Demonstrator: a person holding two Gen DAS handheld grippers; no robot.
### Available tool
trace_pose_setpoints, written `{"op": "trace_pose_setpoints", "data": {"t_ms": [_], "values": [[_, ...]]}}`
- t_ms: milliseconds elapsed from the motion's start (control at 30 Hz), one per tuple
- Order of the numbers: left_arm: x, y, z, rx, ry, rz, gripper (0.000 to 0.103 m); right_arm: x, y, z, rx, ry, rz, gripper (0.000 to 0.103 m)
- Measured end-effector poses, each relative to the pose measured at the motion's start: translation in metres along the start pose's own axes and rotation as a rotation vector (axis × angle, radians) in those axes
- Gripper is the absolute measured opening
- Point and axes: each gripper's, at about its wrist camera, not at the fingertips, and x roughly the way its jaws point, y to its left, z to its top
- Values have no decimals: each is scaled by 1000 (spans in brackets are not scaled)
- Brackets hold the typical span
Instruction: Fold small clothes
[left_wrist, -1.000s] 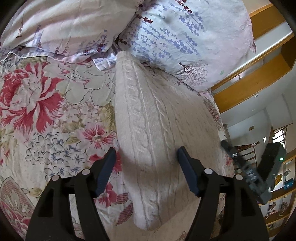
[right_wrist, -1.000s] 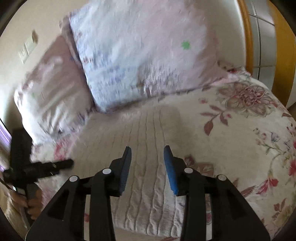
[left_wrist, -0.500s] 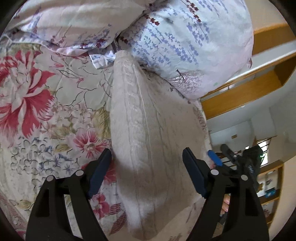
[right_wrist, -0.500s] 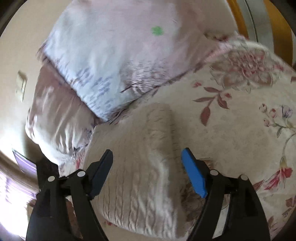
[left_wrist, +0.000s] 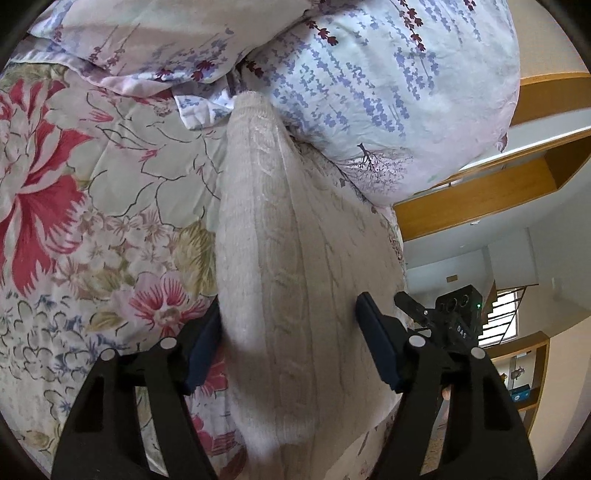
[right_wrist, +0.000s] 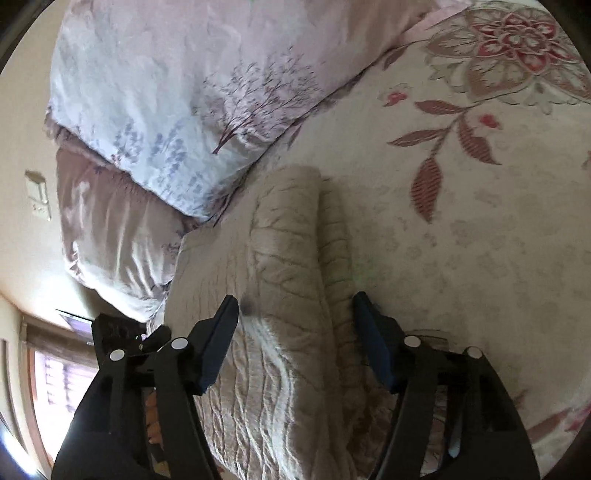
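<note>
Right now a cream cable-knit sweater (left_wrist: 295, 280) lies folded lengthwise on a flowered bedspread (left_wrist: 92, 206), its far end tucked against the pillows. From the right wrist view the sweater (right_wrist: 288, 295) shows a doubled layer along its right edge, with a raised fold running away from the camera. The left gripper (left_wrist: 288, 343) straddles the sweater's left fold with its jaws spread wide, one finger on each side of the ridge, gripping nothing. The right gripper (right_wrist: 295, 339) hangs over the sweater's right side, jaws likewise spread and holding nothing. A blue-sprigged pillow (left_wrist: 388, 92) and a pale lilac one (left_wrist: 147, 33) rest at the head of the bed. Beyond the bed edge are a wooden frame (left_wrist: 480, 192) and stairs (left_wrist: 506, 310).
</note>
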Motion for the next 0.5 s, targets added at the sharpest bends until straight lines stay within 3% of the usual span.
{"op": "trace_pose_setpoints", "data": {"t_ms": [67,233,367,500], "values": [[0,0,1,4,-4,2,69,4,2,-1,-18,11,6,63],[6,0,2,-13,-5,-2,56,10,5,-5,-42,17,52,33],[2,1,2,-13,-14,-20,41,6,12,-8,-66,-10,45,30],[-14,-4,-1,-8,-22,-70,36,-4,30,-14,-91,-54,88,28]]}}
